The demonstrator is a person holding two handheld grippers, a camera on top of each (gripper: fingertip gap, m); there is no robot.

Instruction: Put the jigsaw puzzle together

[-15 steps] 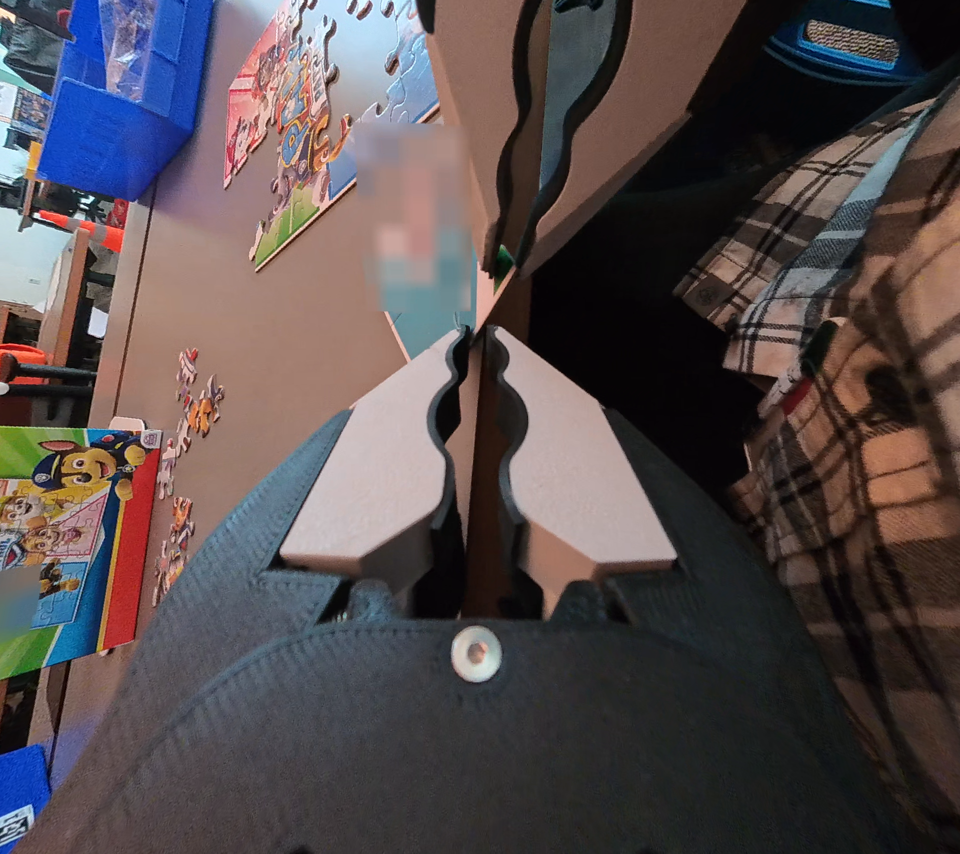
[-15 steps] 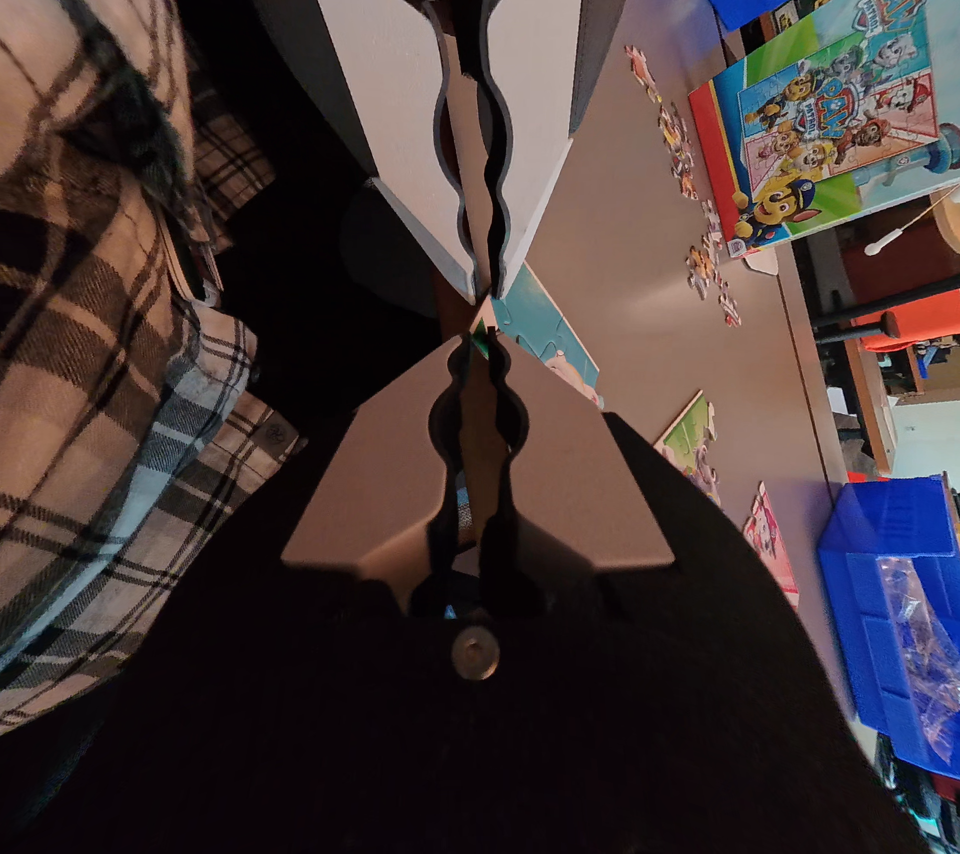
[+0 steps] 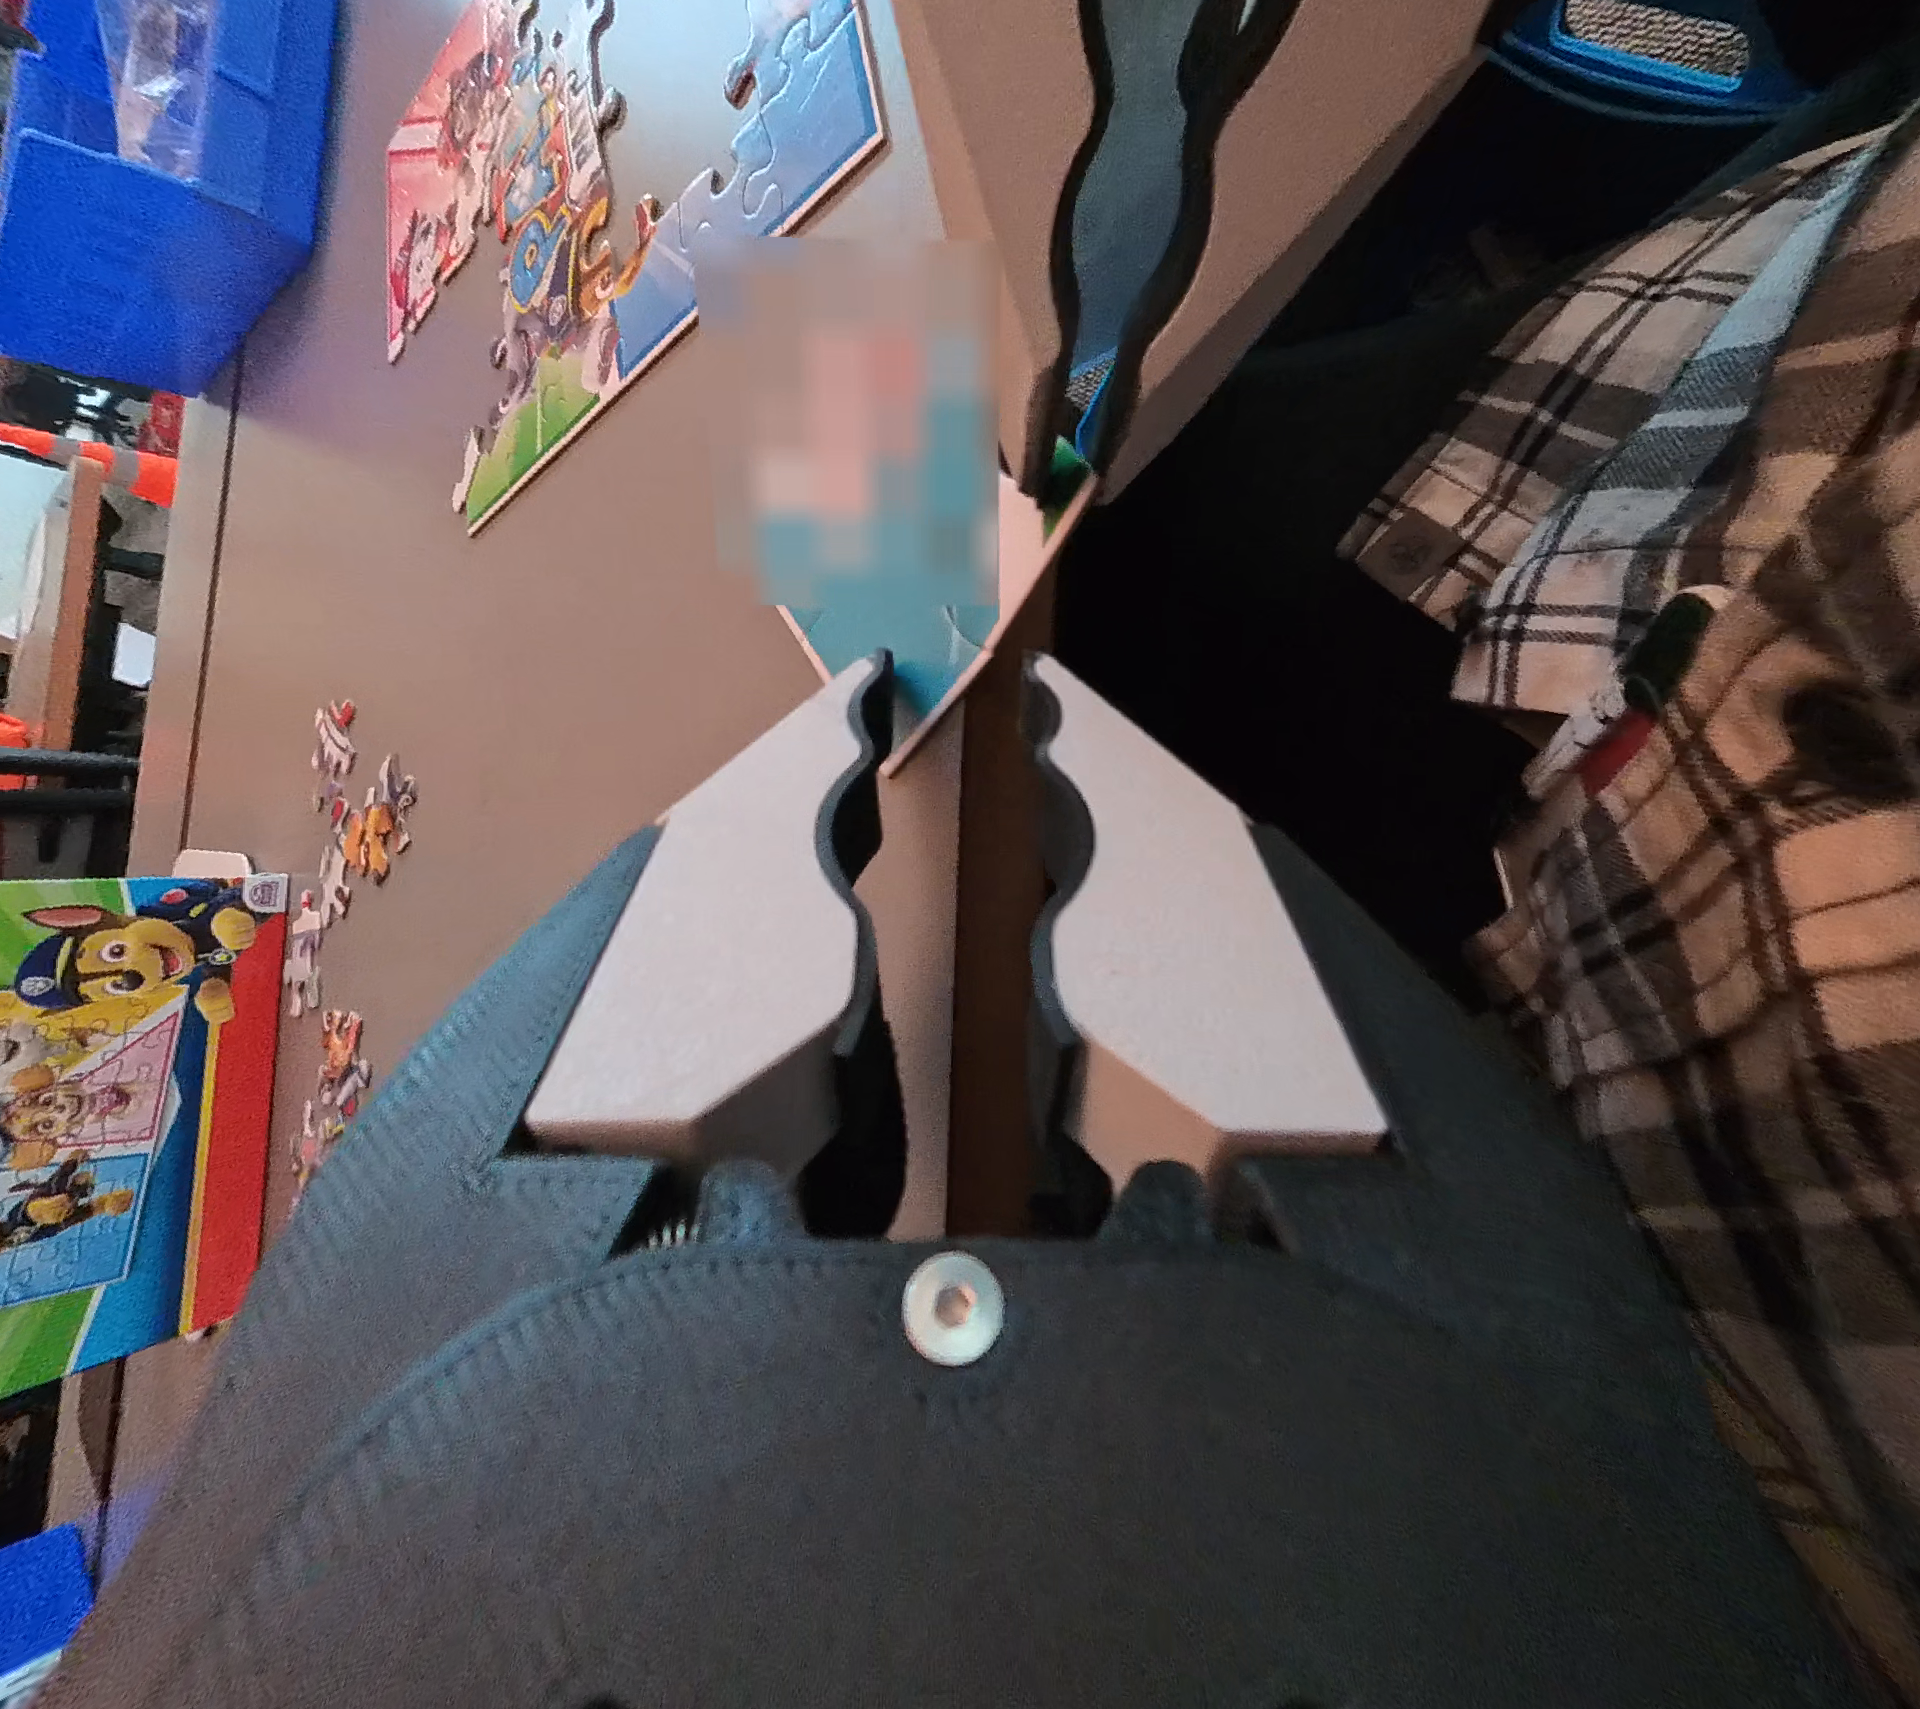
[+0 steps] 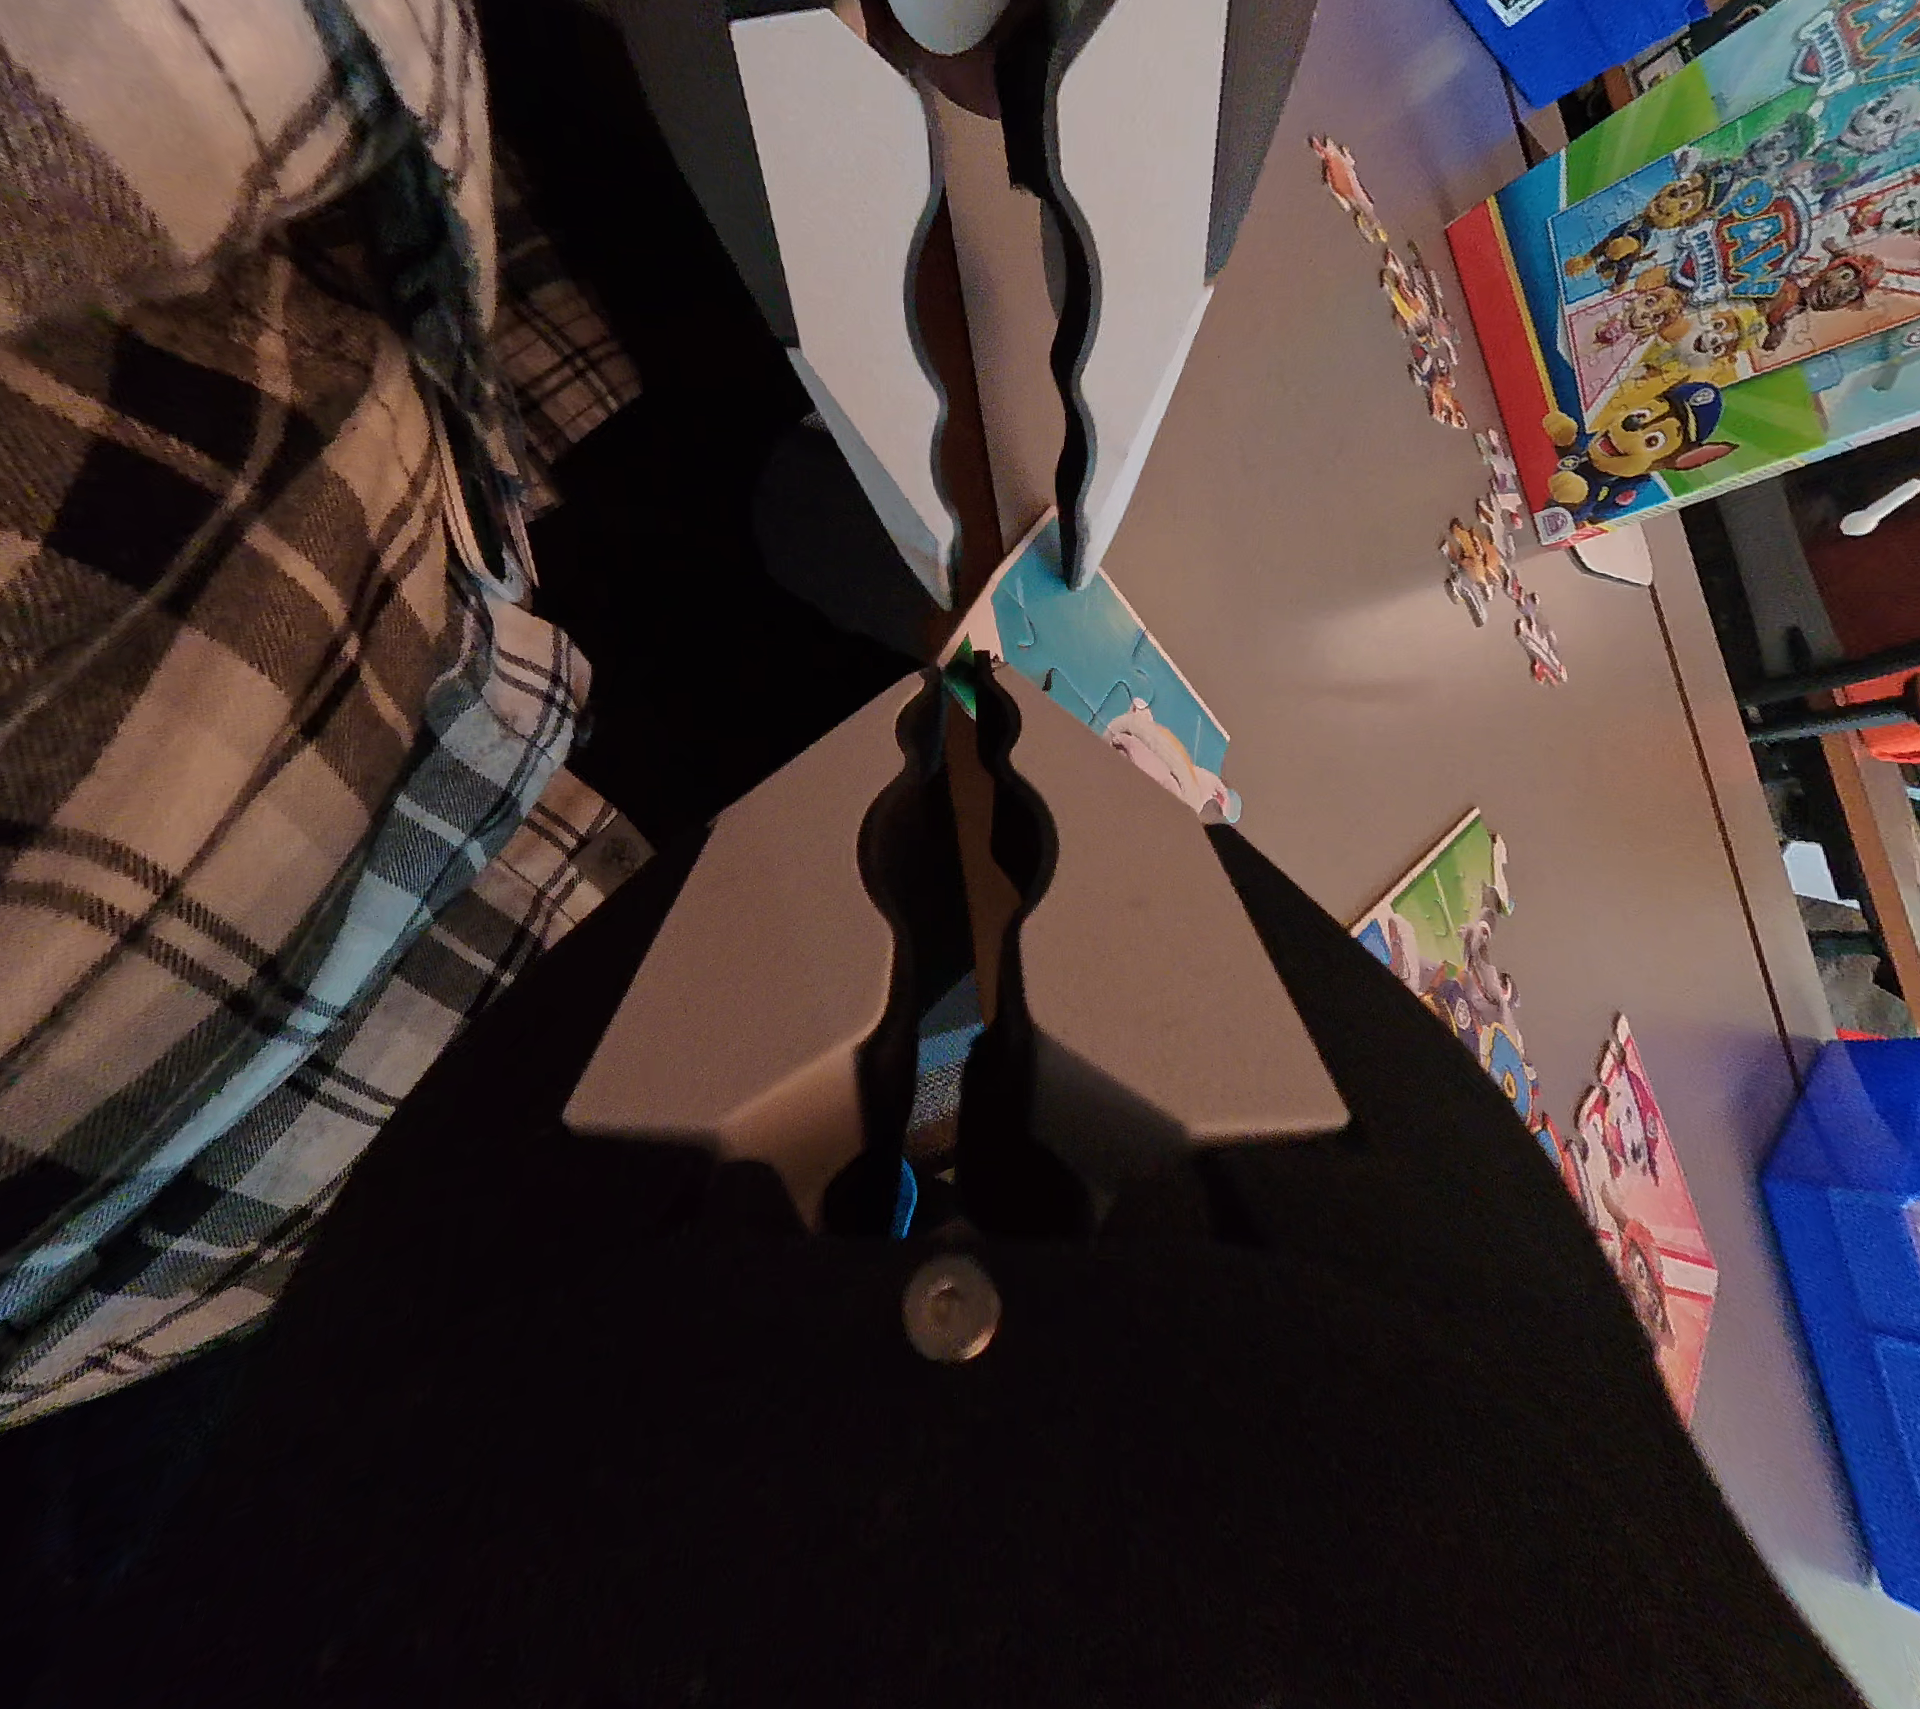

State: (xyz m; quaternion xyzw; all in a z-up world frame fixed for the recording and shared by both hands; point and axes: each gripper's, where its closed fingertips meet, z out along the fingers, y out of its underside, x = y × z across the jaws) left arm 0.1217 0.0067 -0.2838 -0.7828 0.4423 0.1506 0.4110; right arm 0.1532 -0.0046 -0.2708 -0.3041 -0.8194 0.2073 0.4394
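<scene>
The two grippers meet tip to tip at the near edge of the worktop [image 3: 436, 641], both on a joined cluster of puzzle pieces [image 4: 1101, 672] that is mostly teal with a pale figure at one end and a green corner. The cluster overhangs the worktop edge. The left gripper [image 3: 956, 672] has its fingers parted a little, with the teal end of the cluster lying between their tips; whether they actually press on it cannot be told. The right gripper [image 4: 961, 672] has its fingers drawn nearly together on the green corner of the same cluster.

Farther along the worktop lies the partly assembled jigsaw puzzle [image 3: 582, 184], with ragged gaps along its upper part. Loose pieces [image 3: 353, 828] are scattered near the puzzle box [image 3: 114, 1109], which stands at the worktop's far side. A blue bin [image 3: 156, 101] holding a clear plastic bag sits beyond the puzzle. A person's plaid shirt [image 3: 1683, 724] fills the side of both views.
</scene>
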